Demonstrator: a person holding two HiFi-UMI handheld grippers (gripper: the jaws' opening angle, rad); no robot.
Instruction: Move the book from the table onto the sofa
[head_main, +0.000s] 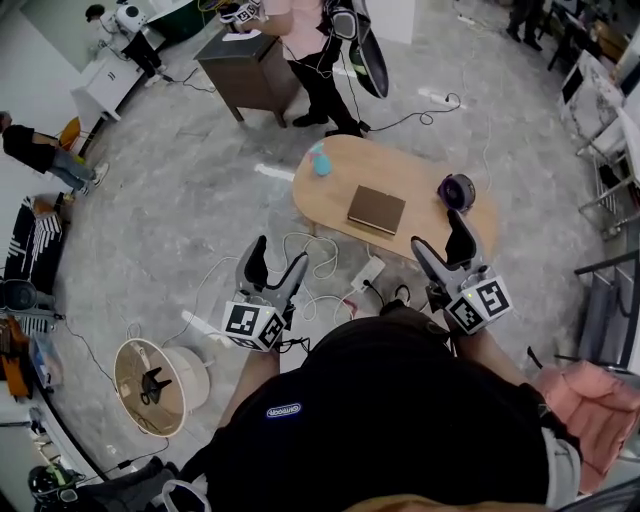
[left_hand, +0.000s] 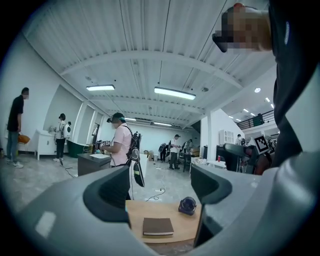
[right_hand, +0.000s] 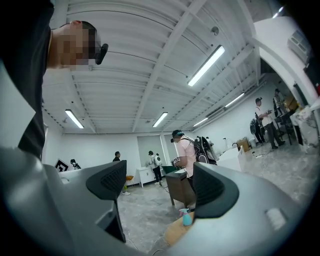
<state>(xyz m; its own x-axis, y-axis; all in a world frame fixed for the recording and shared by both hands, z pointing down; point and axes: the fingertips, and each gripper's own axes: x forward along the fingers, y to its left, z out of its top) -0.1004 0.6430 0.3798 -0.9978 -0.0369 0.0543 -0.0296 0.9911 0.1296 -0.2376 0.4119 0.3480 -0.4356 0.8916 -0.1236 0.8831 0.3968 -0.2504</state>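
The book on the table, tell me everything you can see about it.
The book is thin and closed, with a plain brown cover and a pale page edge. It lies flat near the middle of the oval wooden table. Nothing rests on it; only the table touches it. The left gripper and right gripper hang short of it, jaws apart.

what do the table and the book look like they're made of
Table: likely wood or wood veneer, matte, judging by its even light tan top; grain too small to see. Book: dull brown cover, maybe cloth or leatherette, no glare; pale page edge suggests paper.
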